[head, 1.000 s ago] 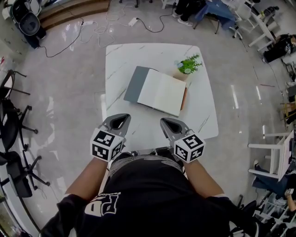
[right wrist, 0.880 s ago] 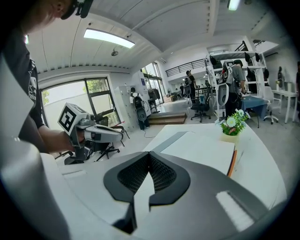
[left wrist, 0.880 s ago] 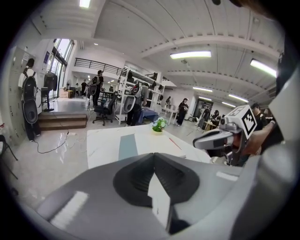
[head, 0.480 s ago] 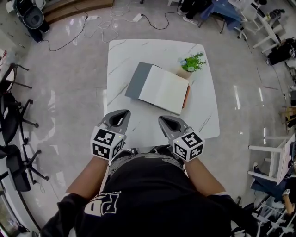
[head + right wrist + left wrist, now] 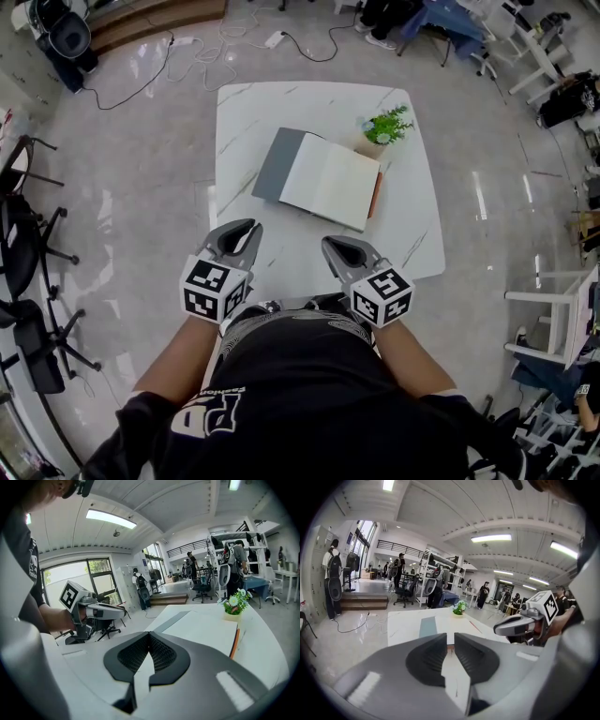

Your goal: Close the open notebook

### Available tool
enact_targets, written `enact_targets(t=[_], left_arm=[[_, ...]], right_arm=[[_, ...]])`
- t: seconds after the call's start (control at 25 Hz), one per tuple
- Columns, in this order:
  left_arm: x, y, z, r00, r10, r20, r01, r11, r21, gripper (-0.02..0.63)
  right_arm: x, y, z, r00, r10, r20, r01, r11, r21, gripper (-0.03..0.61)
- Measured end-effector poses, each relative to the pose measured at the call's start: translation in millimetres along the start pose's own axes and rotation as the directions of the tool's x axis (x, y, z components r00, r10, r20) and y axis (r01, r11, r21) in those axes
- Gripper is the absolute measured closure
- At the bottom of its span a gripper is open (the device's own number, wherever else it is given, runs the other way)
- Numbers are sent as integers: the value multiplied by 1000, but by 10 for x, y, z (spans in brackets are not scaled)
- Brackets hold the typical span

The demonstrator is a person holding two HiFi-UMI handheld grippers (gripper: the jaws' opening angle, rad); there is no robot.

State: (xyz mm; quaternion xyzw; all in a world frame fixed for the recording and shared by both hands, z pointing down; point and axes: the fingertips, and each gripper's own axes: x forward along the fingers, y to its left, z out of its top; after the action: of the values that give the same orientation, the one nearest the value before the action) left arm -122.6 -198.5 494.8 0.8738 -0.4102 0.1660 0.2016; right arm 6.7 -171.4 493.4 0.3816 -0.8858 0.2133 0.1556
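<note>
While both tools hang close to the person's black-shirted body, nothing has reached the book. The left gripper sits on the near side of the open notebook with white pages and a grey cover, its jaws parted by only a thin slit with nothing in it. The right gripper, also short of the notebook's near edge, has its jaw tips pressed together and is empty too. The notebook lies flat and angled on the white marble-patterned table, with the grey cover spread out to its left. The small green potted plant stands just beyond its far right corner. As I judge it, jaws this narrow could slide over the cover edge instead of taking it. A push from the near side might shove the notebook into the pot and tip it. Pinching one loose page rather than the cover would crease it. Against half a second ago, little differs: the grippers have barely shifted and the notebook lies as it did.
</note>
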Motion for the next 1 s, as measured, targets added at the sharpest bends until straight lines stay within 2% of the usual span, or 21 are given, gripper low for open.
enact_targets(t=[0.4, 0.6, 1.0], left_arm=[[1, 4, -5, 1000, 5, 3, -5, 1000, 1, 551], [27, 6, -54, 1000, 7, 1, -7, 1000, 0, 523], [95, 22, -100, 1000, -15, -5, 14, 997, -73, 522]], right_arm=[[-7, 3, 0, 1000, 2, -2, -2, 1000, -4, 578], [-15, -17, -26, 1000, 2, -3, -2, 1000, -5, 578], [-36, -71, -28, 1000, -9, -8, 10, 1000, 2, 578]])
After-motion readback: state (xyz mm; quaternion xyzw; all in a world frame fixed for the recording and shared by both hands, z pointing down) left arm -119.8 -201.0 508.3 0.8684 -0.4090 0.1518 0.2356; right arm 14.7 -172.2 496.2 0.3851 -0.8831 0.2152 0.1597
